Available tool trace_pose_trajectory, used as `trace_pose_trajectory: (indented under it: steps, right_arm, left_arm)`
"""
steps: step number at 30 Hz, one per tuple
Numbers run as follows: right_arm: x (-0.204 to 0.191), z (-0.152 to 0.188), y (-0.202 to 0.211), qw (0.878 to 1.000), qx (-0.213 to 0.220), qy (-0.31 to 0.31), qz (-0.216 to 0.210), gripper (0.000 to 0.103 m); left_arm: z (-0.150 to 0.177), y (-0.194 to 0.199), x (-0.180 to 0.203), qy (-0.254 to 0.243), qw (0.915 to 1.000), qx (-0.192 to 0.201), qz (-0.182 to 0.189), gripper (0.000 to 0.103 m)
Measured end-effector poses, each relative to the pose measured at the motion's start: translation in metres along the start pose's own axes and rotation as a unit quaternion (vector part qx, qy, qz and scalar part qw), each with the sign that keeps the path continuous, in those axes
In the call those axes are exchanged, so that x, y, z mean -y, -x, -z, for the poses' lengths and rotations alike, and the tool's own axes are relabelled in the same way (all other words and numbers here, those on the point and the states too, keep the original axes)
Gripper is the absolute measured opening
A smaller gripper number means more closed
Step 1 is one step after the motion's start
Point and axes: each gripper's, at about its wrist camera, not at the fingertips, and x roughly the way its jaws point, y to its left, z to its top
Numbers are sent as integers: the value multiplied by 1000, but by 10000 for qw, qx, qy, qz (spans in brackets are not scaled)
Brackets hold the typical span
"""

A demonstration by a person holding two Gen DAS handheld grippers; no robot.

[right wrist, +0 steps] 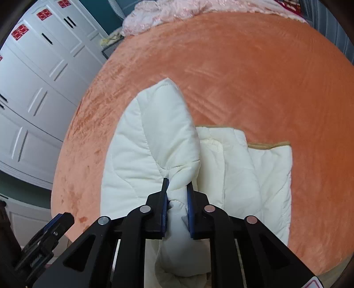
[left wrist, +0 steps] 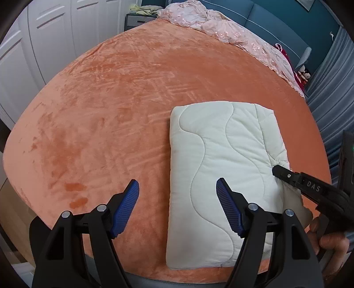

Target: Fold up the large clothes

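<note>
A cream quilted garment (left wrist: 221, 177) lies folded into a thick rectangle on the orange bed cover (left wrist: 110, 110). My left gripper (left wrist: 178, 195) is open and empty, hovering over the garment's near left edge. My right gripper (right wrist: 178, 188) is shut on a bunched fold of the quilted garment (right wrist: 154, 144) at its right edge and lifts that part off the lower layers. In the left wrist view the right gripper (left wrist: 276, 170) bites the garment's right edge.
A pink lace bedspread (left wrist: 221, 28) is heaped along the far edge of the bed. White wardrobe doors (right wrist: 33, 88) stand to the left. A dark nightstand (left wrist: 137, 21) sits behind the bed. Grey curtains (left wrist: 331, 99) hang at the right.
</note>
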Motion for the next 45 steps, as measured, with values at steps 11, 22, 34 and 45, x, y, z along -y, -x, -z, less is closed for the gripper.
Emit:
trace_pose_trajectory:
  steps: [11,22,34,45]
  right_arm:
    - [104,80,54,9941,509,-792,532,8]
    - [128,91,3,9928,227,-714,940,11]
    - [139,93,-25,9943,101,-748,757,17]
    - [133,99,-29,9943,152,-688,803,17]
  left_arm:
    - [13,-26,100,-895,9952,-106,377,69]
    - [35,-83,146,-1431,9892,-287,-119,71]
    - [41,-128,131,-1313,9898,-450,-317,95]
    - [51,-140,128,-1334,9899,-229,-423,98]
